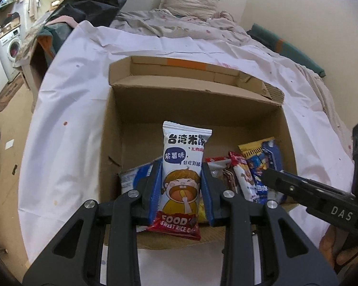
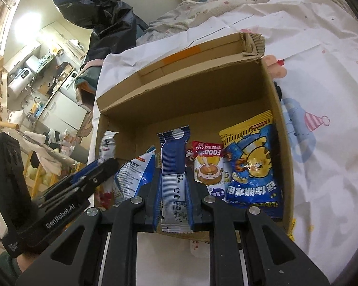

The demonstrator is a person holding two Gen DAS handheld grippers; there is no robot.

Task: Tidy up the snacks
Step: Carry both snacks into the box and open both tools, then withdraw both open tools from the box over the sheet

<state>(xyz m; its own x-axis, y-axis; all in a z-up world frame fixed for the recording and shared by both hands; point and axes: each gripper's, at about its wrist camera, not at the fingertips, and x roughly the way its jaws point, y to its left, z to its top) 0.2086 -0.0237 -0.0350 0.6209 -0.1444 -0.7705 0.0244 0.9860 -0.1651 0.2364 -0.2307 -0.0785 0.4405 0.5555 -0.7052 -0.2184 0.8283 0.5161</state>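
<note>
An open cardboard box (image 1: 140, 104) stands on a white sheet; it also shows in the right wrist view (image 2: 179, 95). My left gripper (image 1: 181, 186) is shut on a white rice cake packet with a cartoon child (image 1: 182, 164), held upright over the box's near side. My right gripper (image 2: 173, 190) is shut on a blue-and-white striped packet (image 2: 173, 164), also upright above the near side. Several snack packets stand in the box, among them a yellow-and-blue tiger bag (image 2: 253, 164), a red-topped rice cake packet (image 2: 208, 164) and a blue-and-white bag (image 2: 133, 174).
The box sits on a bed with a white printed sheet (image 1: 66, 109), rumpled bedding and a pillow (image 1: 188, 2) behind. A black jacket (image 2: 100, 9) hangs at the left. A kitchen area with a washing machine (image 1: 10, 47) lies beyond the bed's left edge.
</note>
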